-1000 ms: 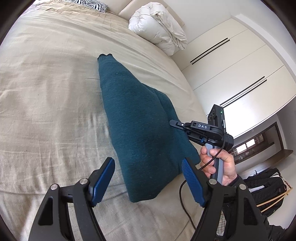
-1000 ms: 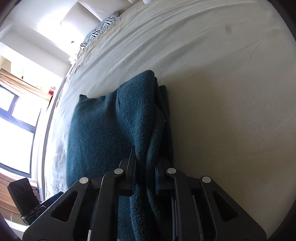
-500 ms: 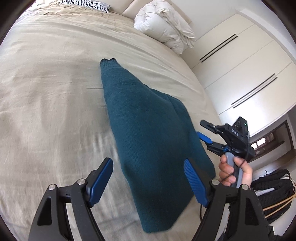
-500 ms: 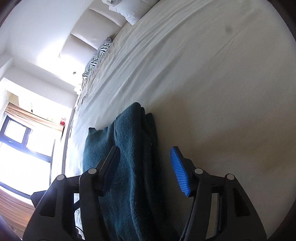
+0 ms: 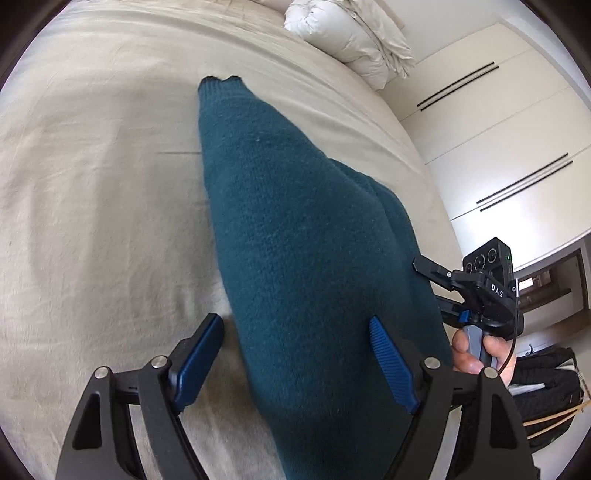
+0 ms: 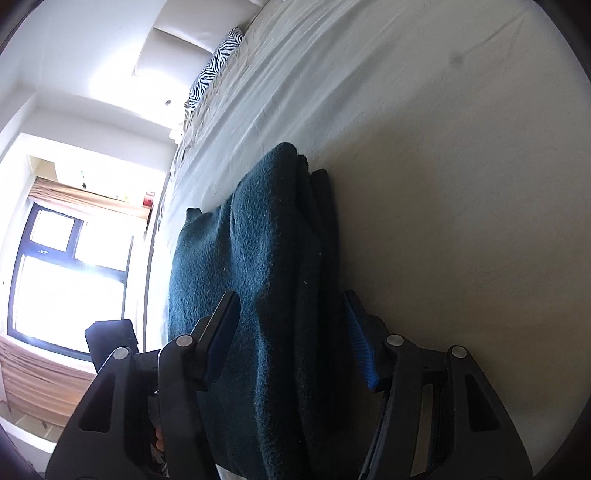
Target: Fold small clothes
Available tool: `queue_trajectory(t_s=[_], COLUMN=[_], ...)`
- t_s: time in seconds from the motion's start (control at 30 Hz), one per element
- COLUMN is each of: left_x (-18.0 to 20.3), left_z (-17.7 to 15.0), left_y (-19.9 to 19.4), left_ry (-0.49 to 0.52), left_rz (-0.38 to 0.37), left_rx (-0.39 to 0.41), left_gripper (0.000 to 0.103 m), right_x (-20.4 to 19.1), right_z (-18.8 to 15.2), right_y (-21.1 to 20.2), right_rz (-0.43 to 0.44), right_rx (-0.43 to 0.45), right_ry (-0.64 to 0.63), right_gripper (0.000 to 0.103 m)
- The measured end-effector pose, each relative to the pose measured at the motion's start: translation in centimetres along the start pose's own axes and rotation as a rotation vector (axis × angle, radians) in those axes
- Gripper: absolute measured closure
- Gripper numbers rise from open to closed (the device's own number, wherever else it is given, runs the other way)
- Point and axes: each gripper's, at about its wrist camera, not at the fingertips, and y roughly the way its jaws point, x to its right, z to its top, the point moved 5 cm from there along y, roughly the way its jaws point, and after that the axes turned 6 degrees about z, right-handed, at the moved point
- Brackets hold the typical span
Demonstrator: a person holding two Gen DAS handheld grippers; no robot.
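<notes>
A dark teal knitted garment (image 5: 306,243) lies folded lengthways on the beige bed (image 5: 92,184). My left gripper (image 5: 295,354) is open, its blue pads astride the garment's near end, a little above it. My right gripper (image 6: 295,332) is open with its jaws on either side of the garment's thick folded edge (image 6: 273,258), not closed on it. The right gripper also shows in the left wrist view (image 5: 436,284), at the garment's right edge, held by a hand (image 5: 480,350).
A white duvet bundle (image 5: 351,33) lies at the bed's far end, a zebra-print pillow (image 6: 214,70) by the headboard. White wardrobe doors (image 5: 498,129) stand to the right, a black bag (image 5: 543,380) on the floor. A bright window (image 6: 74,266) is beyond the bed.
My right gripper opened and let go of the garment's folded edge, then moved back in astride it. My left gripper came closer over the garment's near end.
</notes>
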Motion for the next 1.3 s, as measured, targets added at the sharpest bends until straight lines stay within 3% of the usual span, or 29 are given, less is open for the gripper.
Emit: queue_trajectory(t_s=[0.1,0.13,0.2,0.33,0.47,0.6,0.87,1.1,1.3], left_x=[0.4,0.5,0.5,1.0,1.7,1.9,1.7,-0.3,-3.1], left_z=[0.0,0.0,0.0,0.3,0.4,0.2,-2.9,-8.4,-13.5], left_y=[0.4,0.5,0.6,0.9,0.7,-0.4,-6.7,-14.0,-18.5], left_ry=[0.022,0.021,0.027,0.031,0.048,0.048,0.083,0.090,0.073], left_rz=[0.019,0.029,0.039,0.072,0.114,0.120,0.155,0.189,0.231], left_rx=[-0.028,-0.029,-0.027,-0.025,-0.020,-0.011,0.068,0.122,0.134], left_gripper=[0.040,0.042,0.050,0.054,0.058,0.063,0.064,0.064,0.064], right_x=[-1.1,-1.5,-2.3,-3.8,-7.6,-10.8,-18.0,-24.4,-28.1], right_z=[-0.3,-0.3,-0.4,-0.7,-2.0,-3.4,-9.0,-15.7,-23.6], right_y=[1.0,1.5,2.2,3.1,5.1,5.6,3.8,2.2,4.3], right_rz=[-0.075,-0.113,-0.181,-0.297,-0.483,-0.574,-0.608,-0.518,-0.459], right_rx=[-0.029,-0.036,-0.043,-0.039,-0.023,0.016,0.080,0.091,0.059], right_ry=[-0.074,-0.101,-0.139,-0.215,-0.383,-0.498,-0.664,-0.707,-0.740], right_gripper=[0.051,0.060,0.065,0.074,0.081,0.083,0.084,0.084,0.084])
